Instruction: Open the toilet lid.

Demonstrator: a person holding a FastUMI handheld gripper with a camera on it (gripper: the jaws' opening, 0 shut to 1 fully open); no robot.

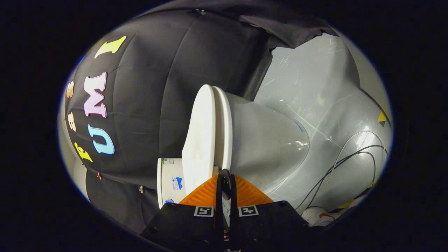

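Note:
A white toilet lies sideways in this rolled view. Its lid rests flat against the seat, with only a thin seam between them, and the bowl bulges out beyond the seat. The white tank with small stickers sits behind the lid, against the black cloth wall. My gripper is shut, its fingers almost touching each other. Their tips sit right at the front rim where lid and seat meet. I cannot tell whether a rim is pinched in the narrow slit between them.
The grey glossy floor spreads beyond the bowl. Black and white cables loop across it near the toilet base. A white shoe shows beside the gripper body. The black cloth wall hangs behind the tank.

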